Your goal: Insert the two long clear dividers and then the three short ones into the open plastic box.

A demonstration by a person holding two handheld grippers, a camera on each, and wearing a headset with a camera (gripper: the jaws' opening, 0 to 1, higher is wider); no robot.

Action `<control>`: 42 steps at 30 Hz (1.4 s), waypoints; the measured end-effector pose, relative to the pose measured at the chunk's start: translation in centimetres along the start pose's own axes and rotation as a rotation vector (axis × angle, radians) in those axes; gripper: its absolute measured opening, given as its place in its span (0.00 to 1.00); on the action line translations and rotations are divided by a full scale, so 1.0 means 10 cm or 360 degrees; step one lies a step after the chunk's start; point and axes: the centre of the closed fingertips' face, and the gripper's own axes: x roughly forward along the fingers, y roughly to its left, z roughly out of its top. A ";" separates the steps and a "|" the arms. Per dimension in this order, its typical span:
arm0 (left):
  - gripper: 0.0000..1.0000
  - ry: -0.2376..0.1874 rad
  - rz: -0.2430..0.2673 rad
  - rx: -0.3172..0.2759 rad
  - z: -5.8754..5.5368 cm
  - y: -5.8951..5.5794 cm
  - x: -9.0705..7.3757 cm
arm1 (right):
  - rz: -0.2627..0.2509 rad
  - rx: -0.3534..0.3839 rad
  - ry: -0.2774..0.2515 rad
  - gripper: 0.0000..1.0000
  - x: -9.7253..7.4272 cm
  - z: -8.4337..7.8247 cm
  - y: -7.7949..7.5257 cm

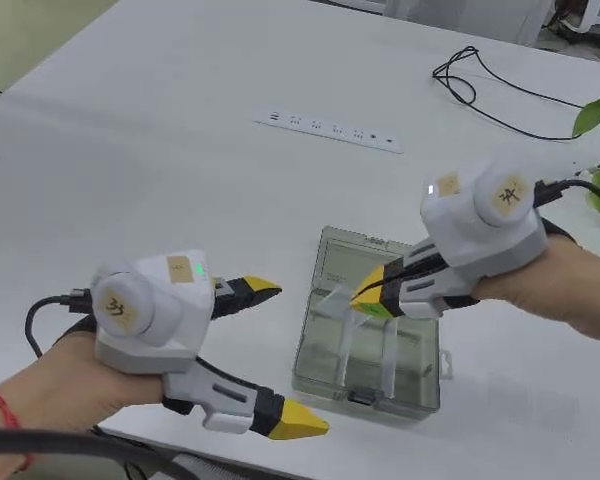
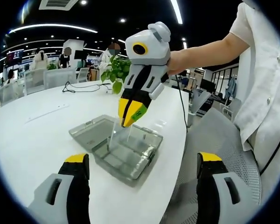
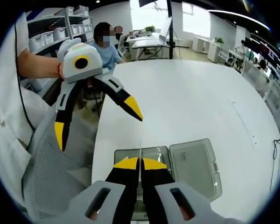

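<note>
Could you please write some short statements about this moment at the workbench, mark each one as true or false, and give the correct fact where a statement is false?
1. The right claw is shut on a clear divider. True.
2. The left claw is shut on a second divider. False: its jaws stand wide apart and it holds nothing.
3. The lid of the plastic box is closed. False: the box is open, and the lid lies flat on its far side.
4. A white power strip lies on the table beyond the box. True.
5. The right claw is over the box. True.
</note>
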 end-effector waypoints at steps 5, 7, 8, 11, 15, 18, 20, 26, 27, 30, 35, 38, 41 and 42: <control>1.00 0.0013 0.0006 -0.0005 -0.03 0.01 0.00 | 0.0002 0.0000 0.0007 0.03 0.09 -0.07 -0.03; 1.00 0.0009 0.0006 -0.0009 -0.03 0.02 0.00 | -0.0001 0.0007 0.0006 0.03 0.10 -0.08 -0.04; 1.00 0.0010 0.0005 -0.0009 -0.03 0.01 0.00 | 0.0005 0.0012 0.0011 0.03 0.11 -0.09 -0.04; 1.00 0.0008 0.0008 -0.0006 -0.03 0.01 0.01 | 0.0003 0.0004 0.0021 0.03 0.11 -0.11 -0.05; 1.00 0.0002 0.0010 -0.0011 -0.02 0.01 0.01 | -0.0001 0.0009 0.0019 0.03 0.12 -0.12 -0.06; 1.00 0.0006 0.0008 -0.0011 -0.03 0.01 0.01 | -0.0006 -0.0002 0.0023 0.03 0.13 -0.14 -0.07; 1.00 0.0001 0.0006 -0.0013 -0.03 0.00 0.01 | -0.0005 -0.0003 0.0022 0.03 0.14 -0.15 -0.06; 1.00 -0.0001 0.0010 -0.0021 -0.04 0.01 0.01 | -0.0009 -0.0074 0.0030 0.02 0.21 -0.12 -0.04; 1.00 0.0000 0.0010 -0.0023 -0.05 0.00 0.02 | -0.0005 -0.0087 0.0035 0.02 0.23 -0.12 -0.03; 1.00 0.0000 0.0007 -0.0023 -0.05 0.00 0.02 | 0.0001 -0.0128 0.0053 0.02 0.28 -0.12 -0.01; 1.00 0.0004 0.0011 -0.0027 -0.06 0.00 0.02 | 0.0009 -0.0143 0.0076 0.02 0.36 -0.15 -0.02; 1.00 0.0006 0.0011 -0.0029 -0.07 0.00 0.02 | 0.0012 -0.0136 0.0084 0.02 0.39 -0.17 -0.03; 1.00 0.0000 0.0015 -0.0034 -0.07 0.00 0.02 | 0.0019 -0.0141 0.0096 0.02 0.42 -0.18 -0.02; 1.00 0.0001 0.0016 -0.0039 -0.07 0.00 0.02 | 0.0020 -0.0148 0.0102 0.02 0.43 -0.20 -0.02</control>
